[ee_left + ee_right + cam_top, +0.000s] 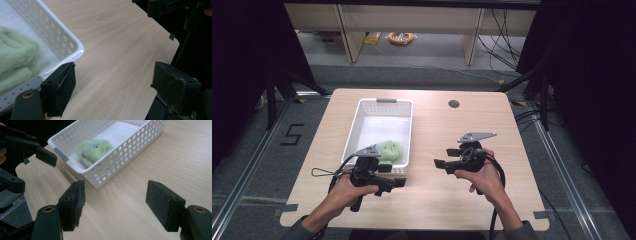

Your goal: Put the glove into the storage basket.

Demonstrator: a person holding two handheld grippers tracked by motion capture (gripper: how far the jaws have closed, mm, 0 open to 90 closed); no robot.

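Jaws on both my left gripper (pixel 398 183) and right gripper (pixel 443 165) stand spread and empty over the bench (pixel 447 200), the green plush toy (pixel 93 150) lying in the white basket (pixel 117 157) beyond them, so I'd approach it slowly from above the rim.

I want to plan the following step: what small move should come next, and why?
Probably draw both hands back toward the near edge. The green cloth already lies inside the white basket, and both the left gripper and the right gripper have open, empty jaws.
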